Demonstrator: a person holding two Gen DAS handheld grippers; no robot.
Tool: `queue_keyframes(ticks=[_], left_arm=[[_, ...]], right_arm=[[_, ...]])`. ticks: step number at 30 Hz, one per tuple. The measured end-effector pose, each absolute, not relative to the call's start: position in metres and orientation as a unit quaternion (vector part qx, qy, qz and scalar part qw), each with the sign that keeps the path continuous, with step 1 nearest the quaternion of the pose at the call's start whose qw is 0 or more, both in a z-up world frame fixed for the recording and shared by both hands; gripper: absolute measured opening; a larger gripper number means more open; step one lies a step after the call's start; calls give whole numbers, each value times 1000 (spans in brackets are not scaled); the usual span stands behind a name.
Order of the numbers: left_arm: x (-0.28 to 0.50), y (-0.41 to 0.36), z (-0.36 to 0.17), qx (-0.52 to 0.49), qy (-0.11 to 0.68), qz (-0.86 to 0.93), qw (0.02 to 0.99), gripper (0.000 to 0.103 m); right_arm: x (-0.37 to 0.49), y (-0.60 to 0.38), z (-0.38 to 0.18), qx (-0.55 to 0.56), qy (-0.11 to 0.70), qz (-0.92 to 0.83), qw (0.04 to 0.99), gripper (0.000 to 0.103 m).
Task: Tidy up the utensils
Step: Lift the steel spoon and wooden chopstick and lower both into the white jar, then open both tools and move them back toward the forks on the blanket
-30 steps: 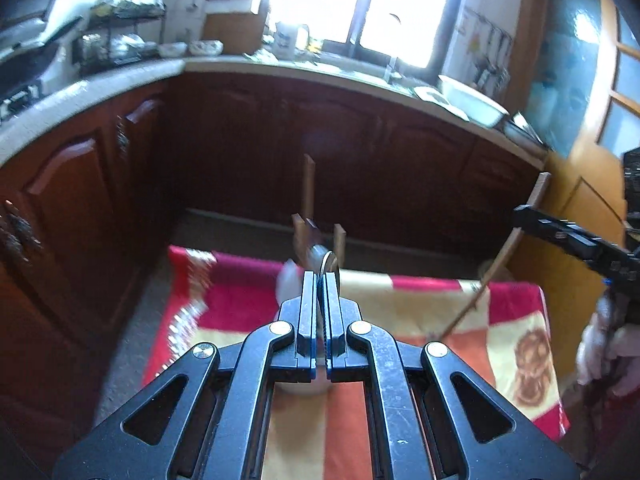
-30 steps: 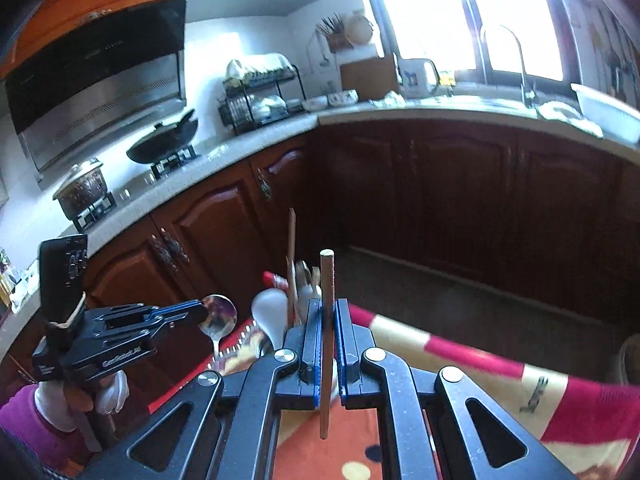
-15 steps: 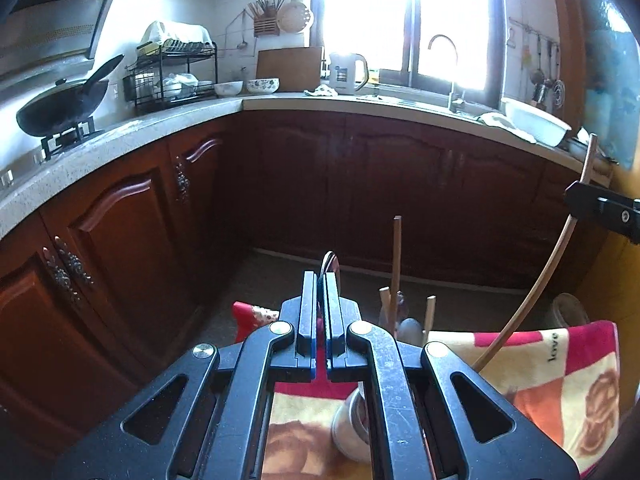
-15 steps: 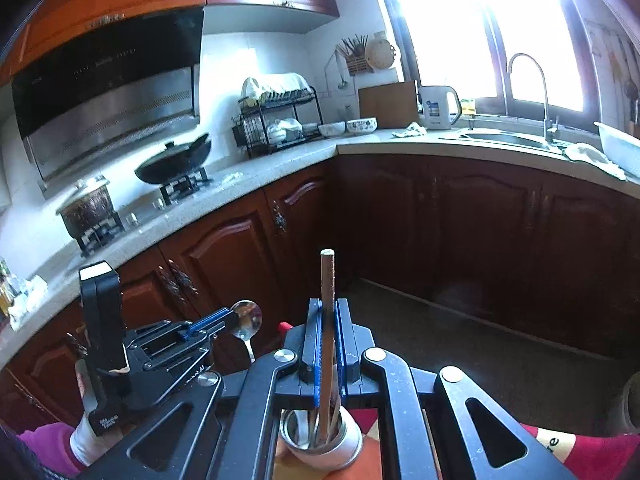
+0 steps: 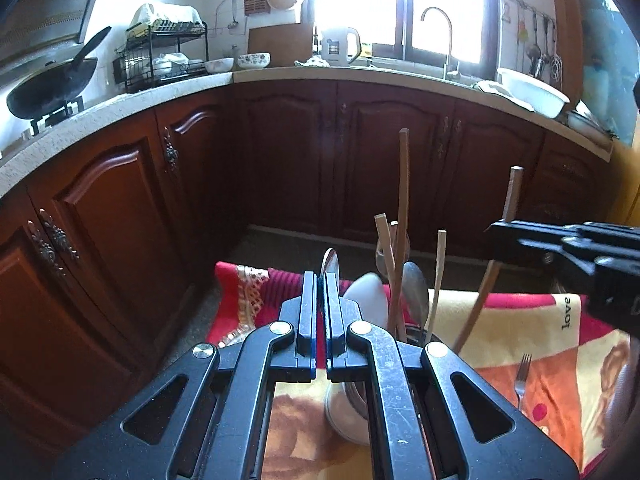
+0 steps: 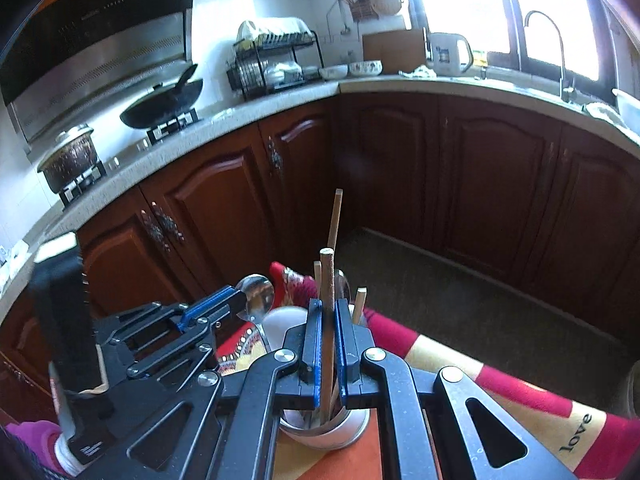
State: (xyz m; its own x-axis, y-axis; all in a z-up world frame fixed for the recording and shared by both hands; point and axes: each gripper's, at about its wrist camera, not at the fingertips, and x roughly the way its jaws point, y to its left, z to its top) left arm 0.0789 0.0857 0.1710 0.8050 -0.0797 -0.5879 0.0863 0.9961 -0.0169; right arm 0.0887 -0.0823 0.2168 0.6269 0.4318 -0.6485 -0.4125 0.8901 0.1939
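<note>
- Roughly: right gripper (image 6: 328, 344) pinches a wooden-handled utensil (image 6: 327, 276) partway up its shaft, jaws nearly pressed together on it; handle upright, its lower end reaching into the white utensil cup (image 6: 332, 432), working end hidden there, so which kind of tool I cannot tell
- Left gripper (image 5: 319, 312) jaws pressed together on the thin stem of a metal spoon (image 6: 259, 299); bowl sticks up past the tips, seen edge-on in the left wrist view; spoon sits just beside the cup, not yet in it
- Handling, wooden utensil: light, stiff, dry wood, decent friction; long lever, so likely to pivot in a mid-shaft pinch; judged best held nearer the middle and kept vertical on the drop
- Handling, spoon: light, rigid, polished steel, slippery; thin stem may twist between flat pads; grip on the flat of the stem, near the bowl
- Cup: stands on the patterned cloth (image 5: 520, 320), already crowded with chopsticks (image 5: 440, 272), a ladle-like white spoon (image 5: 368, 292) and other handles; looks tippable if a handle levers its rim
- Fork (image 5: 521, 376) lies loose on the cloth, apart from the cup, not yet sorted
</note>
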Motion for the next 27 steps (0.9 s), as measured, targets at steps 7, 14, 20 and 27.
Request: queue_keyframes(ticks=[7, 14, 20, 27], left_arm=[[79, 83, 163, 4, 323, -55, 945, 2], [75, 85, 161, -6, 333, -58, 941, 2], [68, 91, 167, -17, 333, -61, 941, 8], [52, 92, 175, -28, 327, -66, 942, 31]], right_arm=[[87, -77, 208, 10, 369, 239, 898, 6], [85, -77, 209, 17, 372, 245, 895, 9], [81, -82, 210, 33, 372, 244, 895, 22], [71, -85, 213, 39, 369, 242, 897, 28]])
